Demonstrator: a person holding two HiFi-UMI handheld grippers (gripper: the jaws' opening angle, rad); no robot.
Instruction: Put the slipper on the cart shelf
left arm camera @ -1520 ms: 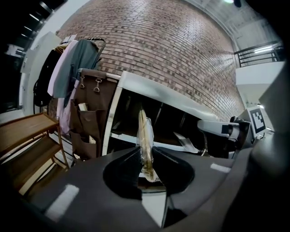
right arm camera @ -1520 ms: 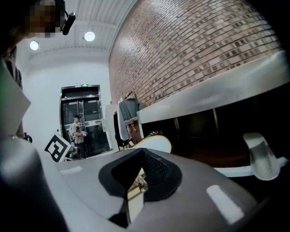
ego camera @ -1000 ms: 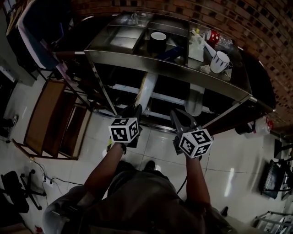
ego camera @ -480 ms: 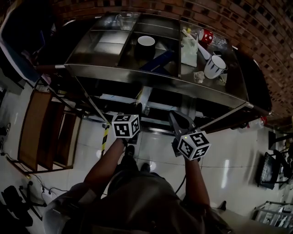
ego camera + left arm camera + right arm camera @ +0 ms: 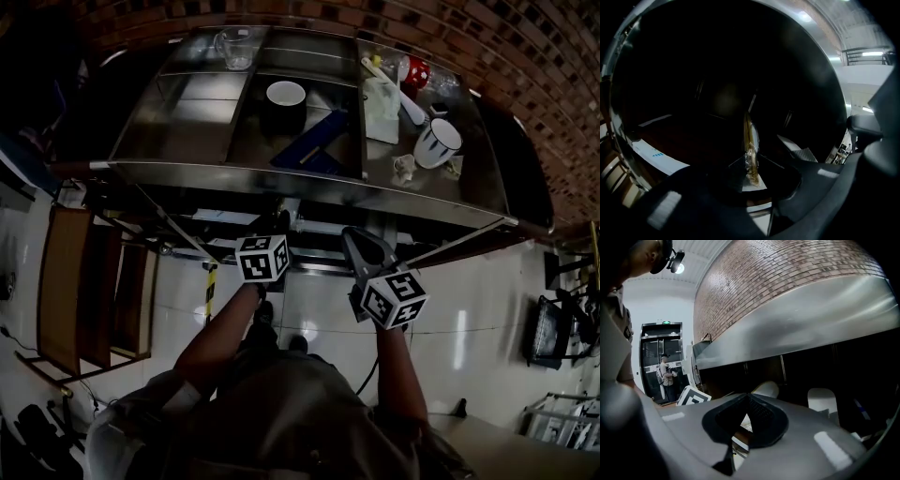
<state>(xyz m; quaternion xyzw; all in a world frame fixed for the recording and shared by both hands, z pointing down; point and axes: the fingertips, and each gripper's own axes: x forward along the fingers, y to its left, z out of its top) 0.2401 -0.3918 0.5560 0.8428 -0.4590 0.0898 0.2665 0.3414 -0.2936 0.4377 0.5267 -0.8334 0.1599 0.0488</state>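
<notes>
The steel cart [image 5: 309, 178] stands in front of me, its lower shelf dark under the top tray. My left gripper [image 5: 278, 223] reaches in under the tray's front rim. Its jaws are shut on a pale slipper [image 5: 751, 140], seen edge-on as a thin tan strip over the dark shelf. From the right gripper view the same slipper [image 5: 764, 389] shows as a white rounded shape. A second white slipper [image 5: 822, 401] lies further right on the shelf. My right gripper [image 5: 361, 242] hangs just outside the shelf, shut, with nothing in it.
The top tray holds a white bowl [image 5: 286, 94], a glass jug [image 5: 234, 45], a blue object [image 5: 314, 145] and a white mug [image 5: 439, 142]. A wooden rack [image 5: 89, 281] stands on the left. A brick wall [image 5: 525, 56] is behind the cart. A person [image 5: 665, 376] stands by a far door.
Both grippers have come closer to the cart. The left one has gone in under the tray rim with the slipper, which now is mostly hidden in the head view.
</notes>
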